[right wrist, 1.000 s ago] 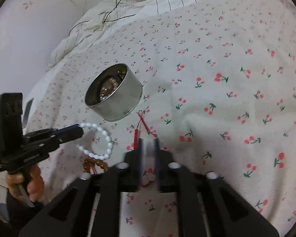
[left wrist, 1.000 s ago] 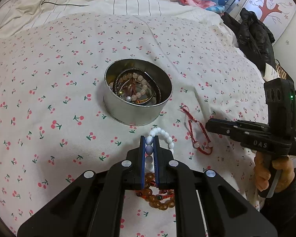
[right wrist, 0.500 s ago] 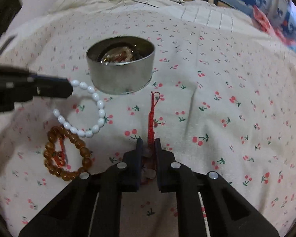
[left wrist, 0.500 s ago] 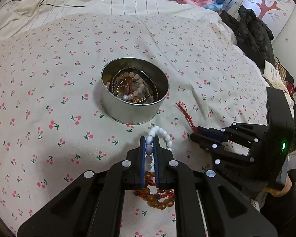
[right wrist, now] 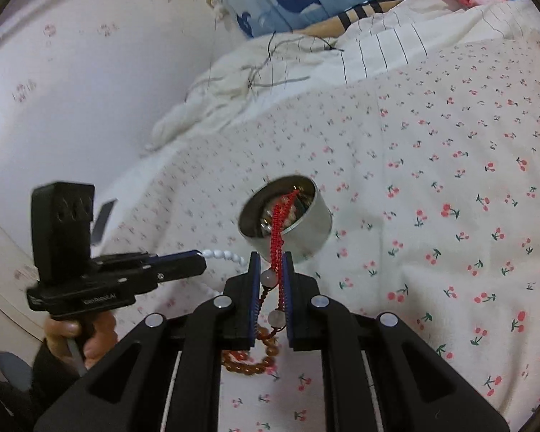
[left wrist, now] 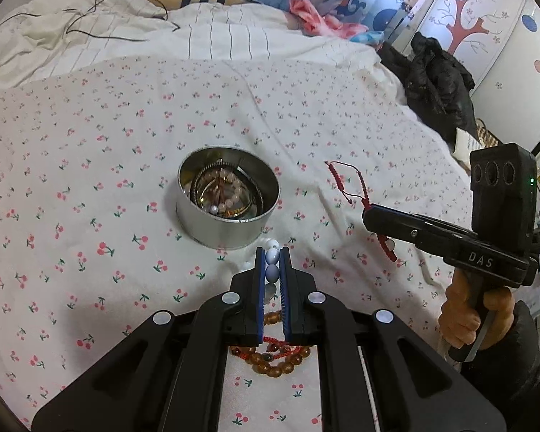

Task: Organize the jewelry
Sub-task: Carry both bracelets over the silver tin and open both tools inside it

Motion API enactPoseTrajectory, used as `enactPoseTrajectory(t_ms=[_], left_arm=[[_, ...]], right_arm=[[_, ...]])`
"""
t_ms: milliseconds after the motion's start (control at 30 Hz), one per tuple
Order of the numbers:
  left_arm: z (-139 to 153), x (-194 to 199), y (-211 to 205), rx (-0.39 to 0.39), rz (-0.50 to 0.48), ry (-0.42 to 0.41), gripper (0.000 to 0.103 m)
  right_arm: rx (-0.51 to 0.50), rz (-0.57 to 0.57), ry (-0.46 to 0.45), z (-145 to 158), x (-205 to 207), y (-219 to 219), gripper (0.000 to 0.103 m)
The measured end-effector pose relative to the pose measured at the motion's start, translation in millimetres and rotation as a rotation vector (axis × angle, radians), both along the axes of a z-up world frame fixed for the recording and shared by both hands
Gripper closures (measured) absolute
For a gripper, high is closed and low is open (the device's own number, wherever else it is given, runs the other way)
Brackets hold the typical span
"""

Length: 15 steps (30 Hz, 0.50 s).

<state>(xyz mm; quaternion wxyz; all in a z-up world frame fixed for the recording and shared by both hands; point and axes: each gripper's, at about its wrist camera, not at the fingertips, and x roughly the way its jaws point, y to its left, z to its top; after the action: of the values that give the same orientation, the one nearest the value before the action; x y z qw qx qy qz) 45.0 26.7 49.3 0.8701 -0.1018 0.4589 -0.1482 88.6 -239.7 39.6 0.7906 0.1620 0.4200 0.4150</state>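
Both jaw pairs pinch bracelets, as we read both views. Cherry-print bedsheet (left wrist: 90,151) carries round metal tin (left wrist: 230,230) with beaded bracelets inside. Left gripper (left wrist: 272,255) clamps white bead bracelet (left wrist: 272,261) just before tin. Right gripper (right wrist: 270,264) clamps red cord bracelet (right wrist: 279,223), lifted clear of sheet. Amber bead bracelet (left wrist: 277,360) lies on sheet beneath left gripper.

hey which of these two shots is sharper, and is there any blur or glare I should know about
Left wrist view: sharper, evenly lit, tin and white beads crisp; fisheye bends the bed edges; the tin's wall shines mildly. Right wrist view: softer, left gripper and tin rim smeared by motion; red cord fairly clear; white wall somewhat washed out.
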Motion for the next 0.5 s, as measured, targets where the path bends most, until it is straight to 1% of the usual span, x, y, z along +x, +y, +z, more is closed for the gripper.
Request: enactPoseTrajectory(t_ms=[67,200,267,400,500], left_arm=[[7.9,-1.4,-1.0,0.002,-0.004,-0.023,0.096],[24.7,0.9,-3.9,0.009,-0.013,-0.073,0.096],[31.4,7.6,-1.5,0.005,-0.006,-0.085,0.096],[44.6,26.3,5.7,-0.023,0.011,-0.110,0.096],[47.6,36.7,5.8,-0.033,0.014,-0.116,0.096]], right_arm=[[0.028,0.001,-0.008,7.2,-0.1,5.5,0.090],[0.046,-0.004,-0.044,22.3,-1.1,9.1,0.090],[0.044,-0.009,-0.056,27.3,4.6,12.9,0.090],[0.043,-0.022,-0.052,31.2,16.8,22.6,0.090],[0.044,-0.024,-0.048,31.5,24.3,28.1,0.090]])
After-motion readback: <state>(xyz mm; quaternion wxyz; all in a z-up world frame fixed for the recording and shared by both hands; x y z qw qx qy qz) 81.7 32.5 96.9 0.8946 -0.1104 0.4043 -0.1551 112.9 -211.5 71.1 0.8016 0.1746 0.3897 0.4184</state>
